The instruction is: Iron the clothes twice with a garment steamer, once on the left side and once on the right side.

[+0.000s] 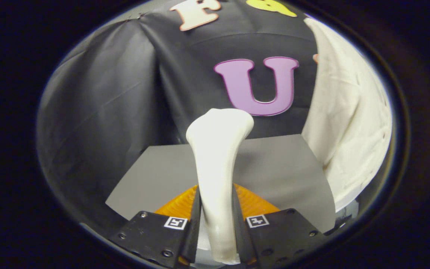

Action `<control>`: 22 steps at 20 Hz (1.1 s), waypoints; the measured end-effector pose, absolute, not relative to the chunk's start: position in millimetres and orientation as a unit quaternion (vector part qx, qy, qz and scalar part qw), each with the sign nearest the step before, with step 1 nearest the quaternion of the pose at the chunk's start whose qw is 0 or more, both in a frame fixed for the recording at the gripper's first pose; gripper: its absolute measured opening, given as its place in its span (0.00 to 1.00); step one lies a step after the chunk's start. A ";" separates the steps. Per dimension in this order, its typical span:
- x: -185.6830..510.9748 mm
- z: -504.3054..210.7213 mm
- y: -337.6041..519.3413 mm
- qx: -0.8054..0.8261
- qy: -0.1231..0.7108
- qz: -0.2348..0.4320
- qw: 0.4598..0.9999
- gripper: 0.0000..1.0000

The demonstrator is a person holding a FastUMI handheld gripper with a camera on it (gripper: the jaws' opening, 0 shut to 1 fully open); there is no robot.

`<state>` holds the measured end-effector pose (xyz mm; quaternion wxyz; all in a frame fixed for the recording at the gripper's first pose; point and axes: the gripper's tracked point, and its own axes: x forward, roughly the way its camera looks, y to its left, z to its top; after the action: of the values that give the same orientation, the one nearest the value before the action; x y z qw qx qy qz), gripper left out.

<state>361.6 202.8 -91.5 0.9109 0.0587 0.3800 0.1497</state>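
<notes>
The gripper (217, 220) pinches the white garment steamer (217, 157) between both fingers, its head rising toward twelve o'clock. Beyond the fingers lies a grey table (278, 164). At two o'clock hangs the cream garment (345, 123), well apart from the steamer.

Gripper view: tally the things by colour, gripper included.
White: 2, the garment steamer clamped between the gripper fingers, and the hanging garment beyond it
Grey: 1, the table
Orange: 1, the ribbed piece under the steamer
Black: 1, the gripper, shut on the steamer
Total: 5
</notes>
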 end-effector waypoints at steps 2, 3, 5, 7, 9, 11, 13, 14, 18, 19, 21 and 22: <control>357.3 -74.6 193.4 0.085 0.366 0.147 0.915 0.41; 355.9 -66.3 191.8 0.099 0.356 0.157 0.916 0.41; 353.2 -64.2 183.0 0.109 0.339 0.173 0.918 0.39; 346.0 -52.9 180.9 0.104 0.317 0.180 0.925 0.39; 333.2 -38.7 183.6 0.092 0.290 0.188 0.934 0.38; 322.0 -29.6 184.2 0.079 0.262 0.194 0.942 0.38; 313.4 -22.5 178.8 0.079 0.233 0.187 0.951 0.38; 309.1 -22.6 177.1 0.078 0.228 0.186 0.952 0.38; 305.6 -19.7 173.4 0.087 0.190 0.194 0.958 0.38; 304.9 -17.4 171.9 0.089 0.180 0.195 0.960 0.37; 307.0 -14.7 172.2 0.077 0.158 0.200 0.964 0.38; 307.5 -15.2 175.5 0.075 0.157 0.204 0.963 0.38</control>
<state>307.5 175.5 -15.2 0.9635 0.0748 0.1568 0.2039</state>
